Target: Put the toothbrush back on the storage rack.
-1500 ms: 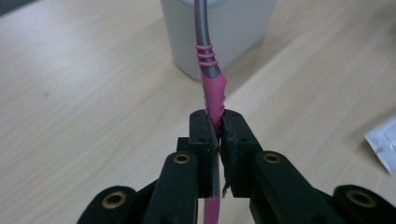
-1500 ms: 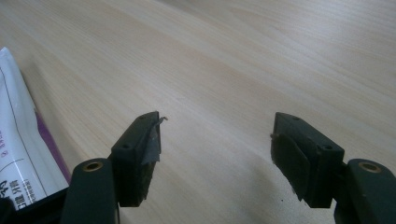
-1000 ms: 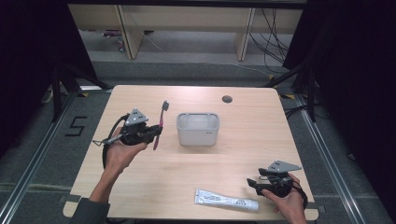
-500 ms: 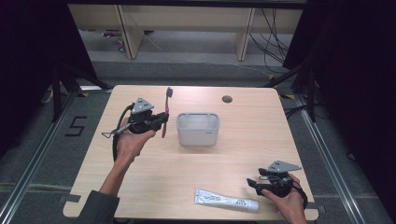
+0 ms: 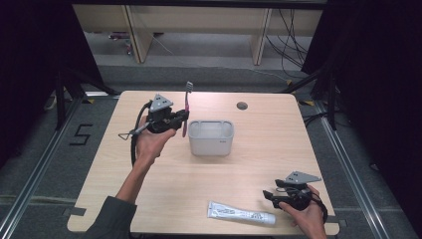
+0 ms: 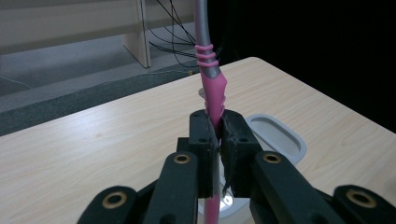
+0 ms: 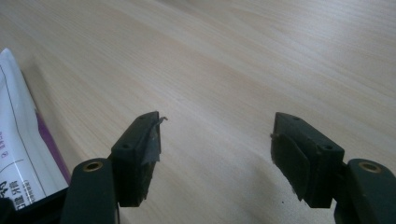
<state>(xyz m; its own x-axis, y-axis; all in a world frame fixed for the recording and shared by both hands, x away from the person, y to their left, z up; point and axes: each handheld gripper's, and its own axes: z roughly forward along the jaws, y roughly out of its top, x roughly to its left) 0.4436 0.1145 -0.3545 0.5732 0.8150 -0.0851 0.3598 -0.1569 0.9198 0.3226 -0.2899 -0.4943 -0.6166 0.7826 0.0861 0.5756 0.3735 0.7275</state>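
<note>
In the high view, a pink toothbrush (image 5: 186,107) is seen clamped upright in the left tongs (image 5: 182,118), held above the desk (image 5: 259,149) just left of a grey container (image 5: 211,137). The right tongs (image 5: 271,195) are rested near the desk's front edge, beside a toothpaste tube (image 5: 241,213). Should the brush be lowered off-centre, the container's near rim could be struck and the container pushed aside. The bristle end is too small to be read clearly.

In the left gripper view, the toothbrush (image 6: 211,93) is gripped low on its handle by the closed tongs (image 6: 219,133); a slip or tilt is judged possible. Its head is cut off by the top edge, and the container (image 6: 280,137) is partly hidden.

In the right gripper view, the tongs (image 7: 215,140) are open and empty; the toothpaste tube (image 7: 21,140) is cut off at the left.
</note>
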